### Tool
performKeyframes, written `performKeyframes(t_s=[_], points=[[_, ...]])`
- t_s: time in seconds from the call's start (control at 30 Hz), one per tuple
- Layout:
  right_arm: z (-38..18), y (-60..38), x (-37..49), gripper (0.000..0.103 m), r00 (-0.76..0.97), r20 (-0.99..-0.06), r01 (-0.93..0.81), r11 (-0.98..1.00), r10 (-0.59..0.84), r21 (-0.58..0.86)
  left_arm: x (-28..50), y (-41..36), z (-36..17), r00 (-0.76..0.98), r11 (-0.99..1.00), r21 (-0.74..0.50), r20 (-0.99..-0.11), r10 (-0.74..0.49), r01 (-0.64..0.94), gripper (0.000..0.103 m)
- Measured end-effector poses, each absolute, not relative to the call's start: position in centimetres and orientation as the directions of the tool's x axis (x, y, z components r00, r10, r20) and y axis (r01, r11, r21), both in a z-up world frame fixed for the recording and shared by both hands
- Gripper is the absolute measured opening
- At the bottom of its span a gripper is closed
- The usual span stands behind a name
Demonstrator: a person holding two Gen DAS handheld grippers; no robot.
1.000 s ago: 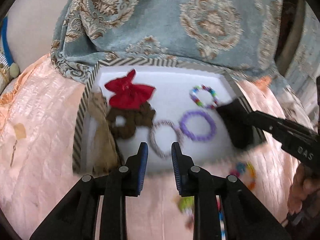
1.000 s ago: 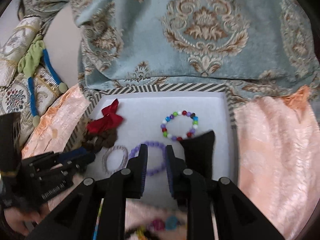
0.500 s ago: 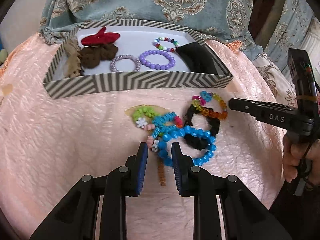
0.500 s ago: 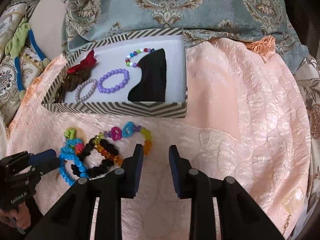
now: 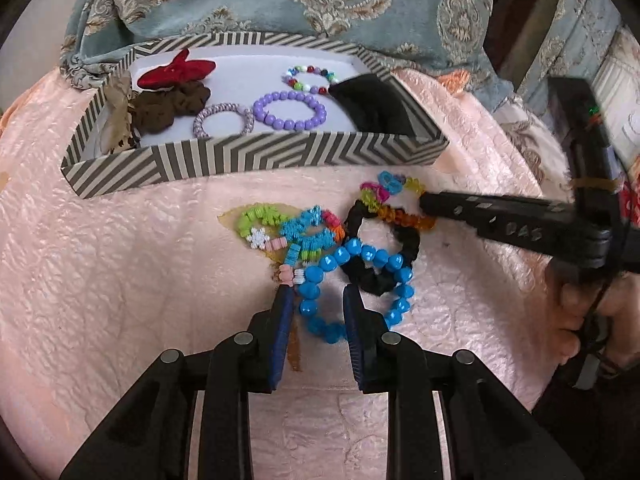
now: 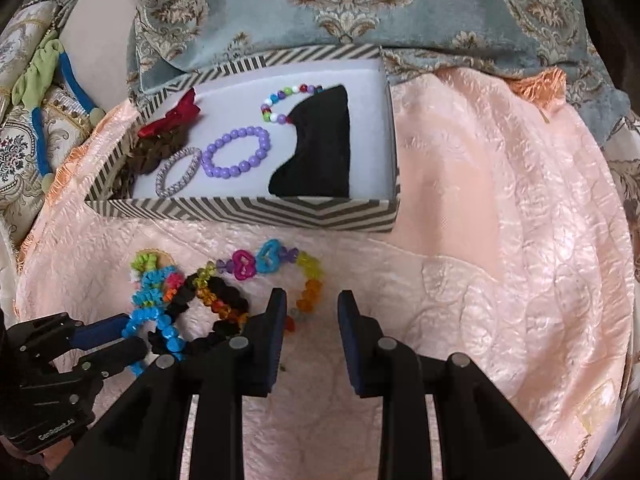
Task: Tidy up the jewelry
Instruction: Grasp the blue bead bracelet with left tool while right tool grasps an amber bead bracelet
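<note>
1. Left gripper (image 5: 318, 296): fingers parted, low over the pink quilted cloth (image 5: 120, 280), straddling the near left arc of the blue bead bracelet (image 5: 352, 280). The beads lie between the pads; whether the pads touch them cannot be told. Nothing is lifted.
2. Right gripper (image 6: 312, 304): fingers apart, holding nothing. Its left fingertip sits just beside the orange end of the rainbow charm bracelet (image 6: 276, 264).
3. The loose pile lies on the cloth near the front wall of the striped box (image 5: 256, 160): green and turquoise ruffled bands (image 5: 296, 228) at left, a black scrunchie (image 5: 384, 248) at centre overlapping the blue beads, and the charm bracelet at the far right of the heap.
4. Inside the box, left to right: red bow (image 5: 176, 70) on a brown scrunchie (image 5: 168, 104), silvery lilac hair tie (image 5: 222, 120), purple bead bracelet (image 5: 290, 110), multicolour bead bracelet (image 5: 310, 78) farther back, black cloth (image 5: 376, 104) at right.
5. A patterned blue-grey cushion (image 6: 320, 4) stands behind the box.
</note>
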State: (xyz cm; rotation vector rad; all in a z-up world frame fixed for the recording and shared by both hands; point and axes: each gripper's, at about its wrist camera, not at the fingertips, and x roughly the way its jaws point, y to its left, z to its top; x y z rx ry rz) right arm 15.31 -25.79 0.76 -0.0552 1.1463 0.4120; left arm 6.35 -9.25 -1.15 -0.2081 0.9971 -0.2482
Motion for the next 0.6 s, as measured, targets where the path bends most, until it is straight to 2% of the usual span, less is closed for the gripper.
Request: performKeyframes(t_s=[0.13, 0.3, 0.33, 0.4, 0.47, 0.6], points=[[-0.1, -24.7, 15.6, 0.028, 0.347, -0.898, -0.372, 0.919, 0.272, 0.134, 6.2, -9.3, -0.8, 0.523, 0.946, -0.299, -0.790, -0.319, 0.125, 0.007], [-0.3, -23.2, 15.2, 0.031, 0.384, -0.899, -0.432, 0.902, 0.209, 0.025, 6.4, -10.1, -1.4, 0.489, 0.945, -0.289, -0.809, -0.325, 0.151, 0.007], [-0.3, -23.1, 15.0, 0.030, 0.389, -0.899, -0.439, 0.898, 0.201, 0.011, 6.4, -10.3, -1.5, 0.490, 0.948, -0.279, -0.811, -0.319, 0.155, 0.008], [-0.2, -22.9, 14.7, 0.019, 0.394, -0.899, -0.460, 0.888, 0.190, -0.014, 6.5, -10.7, -1.5, 0.497, 0.953, -0.257, -0.813, -0.304, 0.161, 0.009], [-0.1, -22.8, 14.5, 0.013, 0.402, -0.898, -0.466, 0.884, 0.177, -0.035, 6.7, -10.8, -1.7, 0.500, 0.954, -0.254, -0.813, -0.299, 0.157, 0.011], [0.1, -23.2, 14.3, 0.009, 0.393, -0.900, -0.459, 0.888, 0.187, -0.016, 7.1, -10.6, -1.9, 0.508, 0.955, -0.259, -0.809, -0.296, 0.144, 0.011]])
